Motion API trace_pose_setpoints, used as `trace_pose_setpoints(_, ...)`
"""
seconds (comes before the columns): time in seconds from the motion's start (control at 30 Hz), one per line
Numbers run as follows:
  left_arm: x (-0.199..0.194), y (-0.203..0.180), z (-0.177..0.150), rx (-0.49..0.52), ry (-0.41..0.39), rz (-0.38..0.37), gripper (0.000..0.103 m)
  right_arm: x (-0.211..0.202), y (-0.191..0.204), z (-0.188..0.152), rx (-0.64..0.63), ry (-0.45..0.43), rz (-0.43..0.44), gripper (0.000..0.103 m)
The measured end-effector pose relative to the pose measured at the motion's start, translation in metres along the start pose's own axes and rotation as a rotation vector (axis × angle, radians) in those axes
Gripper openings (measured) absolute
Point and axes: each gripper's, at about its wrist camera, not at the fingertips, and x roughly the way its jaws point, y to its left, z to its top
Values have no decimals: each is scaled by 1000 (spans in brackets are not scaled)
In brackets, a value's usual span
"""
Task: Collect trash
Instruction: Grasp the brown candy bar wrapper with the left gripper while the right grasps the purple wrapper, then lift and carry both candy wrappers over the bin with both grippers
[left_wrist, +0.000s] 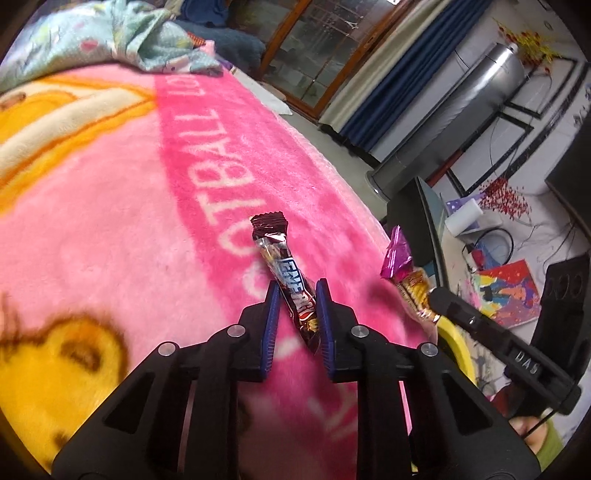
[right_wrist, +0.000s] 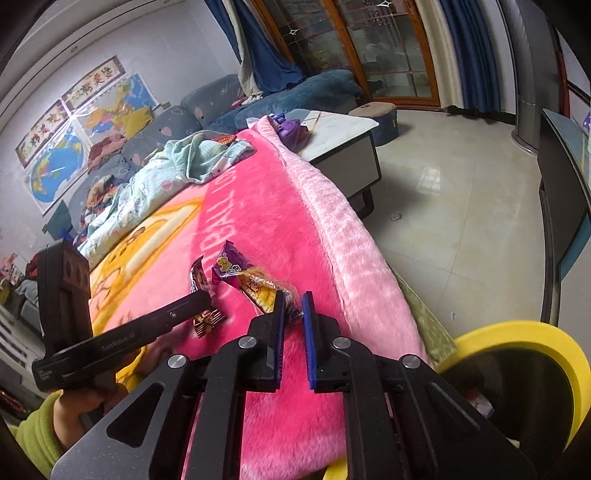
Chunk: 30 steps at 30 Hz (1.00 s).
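While the left gripper (left_wrist: 295, 295) pinches the brown wrapper (left_wrist: 286, 273) between near-closed jaws and the right gripper (right_wrist: 292, 308) clamps the purple wrapper (right_wrist: 255, 282), lift both clear of the blanket (left_wrist: 147, 221) before swinging to the yellow bin (right_wrist: 535, 332).

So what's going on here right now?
A person is collecting wrappers off a pink blanket, a tool in each hand. The left tool is clamped on a brown candy-bar wrapper. The right tool grips a purple-and-gold snack wrapper by its end. A yellow-rimmed bin waits at the blanket's edge.

Brown candy wrapper (left_wrist: 291, 284), purple-gold snack wrapper (left_wrist: 406, 280), over pink blanket (left_wrist: 147, 221)
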Motion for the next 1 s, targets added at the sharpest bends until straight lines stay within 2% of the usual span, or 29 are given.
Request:
trace_pose_setpoints(0.2, -25, -19, -8, 85, -53, 15, 14, -25, 3, -5, 0, -34, 5, 9)
trace_pose_setpoints(0.4, -47, -30, -13, 116, -90, -2, 14, -54, 4, -13, -8, -74, -13, 9)
trace_pose_setpoints(1.0, -94, -66, -21, 199, -176, -62, 13, -127, -13, -42, 33, -170, -136, 9)
